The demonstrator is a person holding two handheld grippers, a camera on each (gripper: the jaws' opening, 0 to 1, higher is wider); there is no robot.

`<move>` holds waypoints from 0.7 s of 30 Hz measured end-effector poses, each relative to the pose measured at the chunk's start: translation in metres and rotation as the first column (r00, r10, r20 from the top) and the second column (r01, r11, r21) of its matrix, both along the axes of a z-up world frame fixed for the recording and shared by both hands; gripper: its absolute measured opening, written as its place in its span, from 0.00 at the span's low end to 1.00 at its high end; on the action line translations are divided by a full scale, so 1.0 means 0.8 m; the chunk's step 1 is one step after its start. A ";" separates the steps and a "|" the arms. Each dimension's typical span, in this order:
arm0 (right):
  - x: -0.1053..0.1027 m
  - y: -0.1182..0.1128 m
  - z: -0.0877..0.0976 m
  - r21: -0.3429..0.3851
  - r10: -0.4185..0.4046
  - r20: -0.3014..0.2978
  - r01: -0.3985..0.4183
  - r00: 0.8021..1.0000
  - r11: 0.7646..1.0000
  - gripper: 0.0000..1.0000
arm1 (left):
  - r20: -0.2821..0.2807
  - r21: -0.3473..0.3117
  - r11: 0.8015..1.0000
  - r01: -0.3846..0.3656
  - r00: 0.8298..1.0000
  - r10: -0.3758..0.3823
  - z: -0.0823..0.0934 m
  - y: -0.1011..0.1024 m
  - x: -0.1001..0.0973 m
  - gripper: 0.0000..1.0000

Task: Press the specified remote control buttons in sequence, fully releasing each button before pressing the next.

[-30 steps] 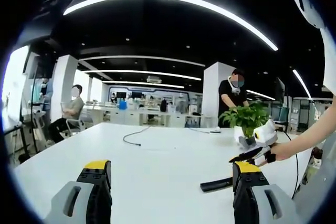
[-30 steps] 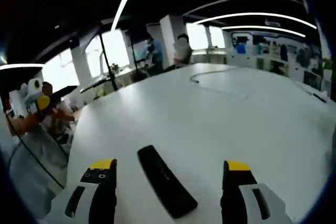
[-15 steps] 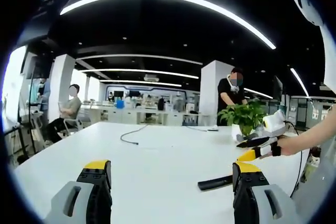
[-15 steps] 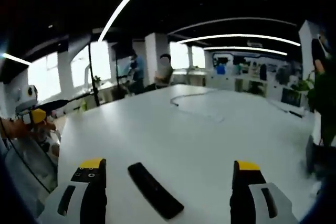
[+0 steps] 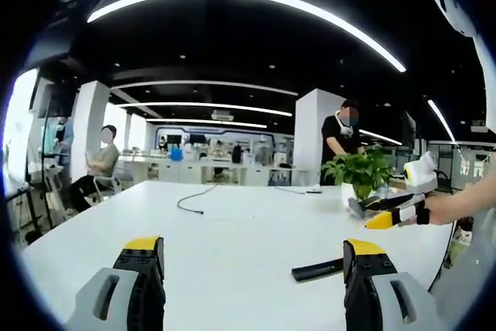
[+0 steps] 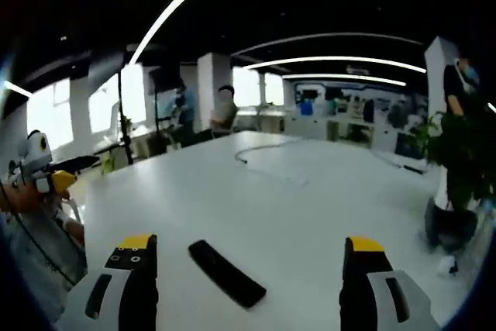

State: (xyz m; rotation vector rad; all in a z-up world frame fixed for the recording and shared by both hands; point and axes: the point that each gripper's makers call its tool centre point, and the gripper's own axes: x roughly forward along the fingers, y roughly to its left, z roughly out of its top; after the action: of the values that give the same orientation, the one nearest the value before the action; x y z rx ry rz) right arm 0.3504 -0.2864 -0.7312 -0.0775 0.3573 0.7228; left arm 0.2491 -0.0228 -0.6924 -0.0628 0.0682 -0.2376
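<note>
Black and slim, the remote control lies flat on the white table, untouched. In the right gripper view it sits at about 6 o'clock, between that gripper's two jaws and nearer the 7 o'clock one, its long side slanting from 10 toward 4 o'clock. In the left gripper view the same remote shows at 4 o'clock, just beside the inner edge of the jaw on that side, which hides one end of it. The right gripper is released, its yellow-tipped jaws spread wide and holding nothing; it hovers above the tabletop. The left gripper is likewise spread wide and empty, with bare table between its jaws. At 3 o'clock in the left gripper view the right gripper comes in held by a hand; at 9 o'clock in the right gripper view the left gripper shows small, in a hand. Farther out, a thin cable curls on the table near 12 o'clock of the remote, and a potted plant stands at the table's 2 o'clock edge. Behind it a person stands by a white pillar; another person sits at 9 o'clock. Long curved ceiling lights run overhead.
</note>
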 end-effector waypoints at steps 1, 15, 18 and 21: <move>-0.005 -0.002 0.003 0.007 -0.010 0.002 0.010 1.000 1.000 0.99 | 0.002 -0.003 1.000 -0.001 1.000 0.001 0.001 0.000 0.000 1.00; -0.042 -0.025 0.017 -0.021 -0.102 0.018 0.103 0.995 0.995 0.99 | 0.014 -0.001 1.000 0.009 1.000 -0.009 0.003 -0.003 0.001 1.00; -0.051 -0.027 0.016 -0.025 -0.112 0.017 0.113 0.994 0.993 0.99 | 0.017 -0.004 1.000 0.017 1.000 -0.017 0.004 -0.004 0.001 1.00; -0.061 -0.029 0.016 -0.022 -0.122 0.016 0.122 0.992 0.992 0.99 | 0.021 -0.008 1.000 0.025 0.999 -0.025 0.005 -0.006 0.001 1.00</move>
State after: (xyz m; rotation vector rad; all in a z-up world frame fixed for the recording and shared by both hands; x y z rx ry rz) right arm 0.3015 -0.3095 -0.7181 -0.0821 0.3537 0.5973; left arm 0.2501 -0.0277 -0.6885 -0.0673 0.0472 -0.2633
